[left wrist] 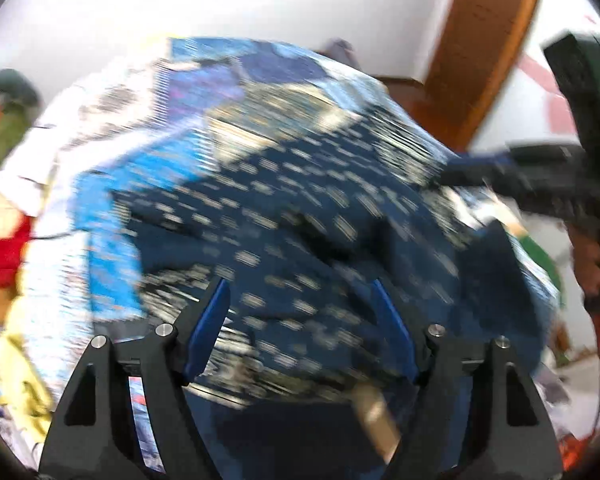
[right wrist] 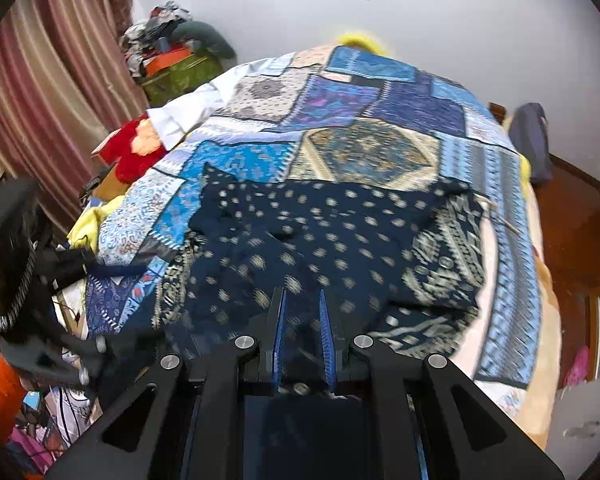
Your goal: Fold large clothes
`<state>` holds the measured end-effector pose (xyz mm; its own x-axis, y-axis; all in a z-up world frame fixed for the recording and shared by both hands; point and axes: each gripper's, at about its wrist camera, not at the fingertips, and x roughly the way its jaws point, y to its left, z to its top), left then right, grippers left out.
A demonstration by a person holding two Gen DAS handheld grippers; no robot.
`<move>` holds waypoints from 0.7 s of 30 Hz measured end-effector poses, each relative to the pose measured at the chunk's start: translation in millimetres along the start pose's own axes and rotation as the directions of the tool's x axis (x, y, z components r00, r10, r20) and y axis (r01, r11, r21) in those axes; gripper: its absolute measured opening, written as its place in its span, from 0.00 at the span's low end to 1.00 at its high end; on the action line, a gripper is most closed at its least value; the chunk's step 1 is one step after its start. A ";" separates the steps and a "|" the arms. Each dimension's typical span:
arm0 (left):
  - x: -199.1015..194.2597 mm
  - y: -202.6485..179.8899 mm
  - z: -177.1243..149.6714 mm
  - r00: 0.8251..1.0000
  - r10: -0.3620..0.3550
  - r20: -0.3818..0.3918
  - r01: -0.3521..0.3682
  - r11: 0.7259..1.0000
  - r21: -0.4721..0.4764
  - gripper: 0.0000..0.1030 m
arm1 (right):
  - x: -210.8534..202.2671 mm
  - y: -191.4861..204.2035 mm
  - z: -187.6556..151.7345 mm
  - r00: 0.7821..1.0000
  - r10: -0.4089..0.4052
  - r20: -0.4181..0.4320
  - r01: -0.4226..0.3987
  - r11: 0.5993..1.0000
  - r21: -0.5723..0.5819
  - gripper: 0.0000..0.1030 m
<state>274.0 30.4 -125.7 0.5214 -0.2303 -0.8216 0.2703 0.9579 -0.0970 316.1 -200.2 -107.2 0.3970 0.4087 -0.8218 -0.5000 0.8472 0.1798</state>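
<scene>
1. One dark navy garment (right wrist: pixel 320 236) with pale dots and a patterned border, spread on the patchwork bedspread (right wrist: pixel 364 96), near edge bunched toward the grippers.
2. Two grippers. Left gripper (left wrist: pixel 300 320): jaws spread wide, nothing pinched, garment lies below the gap. Right gripper (right wrist: pixel 302 332): jaws drawn near together, dark cloth between the blue pads (right wrist: pixel 327 336) — reads as pinching the garment's near edge.
3. One hand (left wrist: pixel 586 264) visible at the right edge of the left wrist view, on the right gripper's handle; orange sleeve below it.
4. Left wrist view heavily motion-blurred: dots smear to streaks, garment outline unclear. A tan strip (left wrist: pixel 376 416) near the bottom can't be identified.
5. In the right wrist view the exact pad contact is soft and dark.
6. Surface: bed covered by the bedspread.
7. Room: white wall, striped curtain (right wrist: pixel 48 92) left, pile of clothes (right wrist: pixel 168 48) in the corner, red plush toy (right wrist: pixel 134 148) beside the bed, wooden floor (right wrist: pixel 572 232) right.
</scene>
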 end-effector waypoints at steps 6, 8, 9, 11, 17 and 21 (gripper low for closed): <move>47.8 28.9 15.2 0.998 0.045 -0.033 -0.048 0.994 -0.098 0.74 | 57.2 15.9 6.9 0.994 -0.011 -0.107 0.006 0.999 -0.042 0.12; 87.0 32.6 8.3 0.989 0.075 -0.126 -0.086 0.993 -0.083 0.74 | 88.6 15.4 -2.1 0.979 -0.091 -0.184 0.074 0.992 -0.100 0.12; 104.1 34.4 3.3 0.981 0.085 -0.173 -0.100 0.992 -0.075 0.74 | 101.4 14.9 -7.7 0.967 -0.132 -0.217 0.104 0.985 -0.135 0.12; 142.6 38.8 -16.3 0.952 0.110 -0.284 -0.132 0.989 -0.060 0.76 | 126.9 11.6 -22.2 0.936 -0.218 -0.276 0.157 0.961 -0.226 0.12; 145.2 74.5 -37.9 0.966 0.025 -0.258 -0.082 0.973 -0.214 0.96 | 117.1 2.2 -39.3 0.951 -0.221 -0.218 0.152 0.944 -0.294 0.12; 139.1 81.2 -48.5 0.970 0.019 -0.243 -0.074 0.973 -0.217 0.96 | 114.0 0.2 -44.7 0.946 -0.254 -0.201 0.188 0.936 -0.297 0.14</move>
<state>329.2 84.5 -275.1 0.3142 -0.1635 -0.9352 0.0488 0.9865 -0.1561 326.9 -168.6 -225.0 0.3480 0.1030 -0.9318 -0.6218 0.7692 -0.1472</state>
